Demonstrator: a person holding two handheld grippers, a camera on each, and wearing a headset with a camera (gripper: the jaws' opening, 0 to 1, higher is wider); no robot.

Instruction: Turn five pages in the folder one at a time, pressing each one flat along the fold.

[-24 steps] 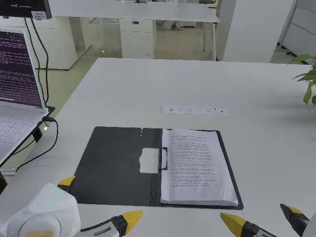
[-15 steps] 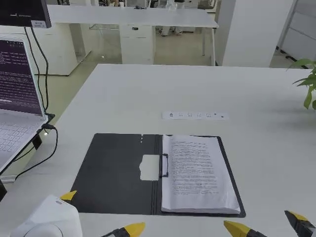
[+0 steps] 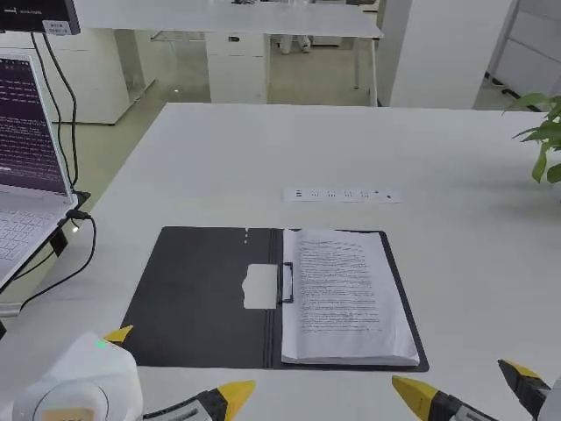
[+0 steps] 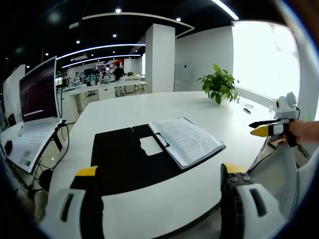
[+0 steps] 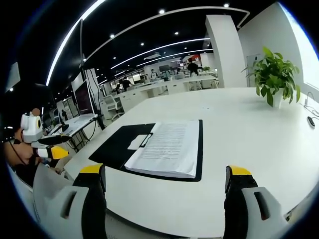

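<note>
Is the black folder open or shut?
Open: the folder lies spread flat on the table, its paper stack uncovered.

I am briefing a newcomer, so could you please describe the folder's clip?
On the white table lies an open black folder. At its centre fold a small dark clip sits on the left edge of the printed pages, between them and a white slip.

A matt black folder [image 3: 202,298] holds printed white paper pages [image 3: 346,294] on the smooth white desk [image 3: 263,149].
</note>
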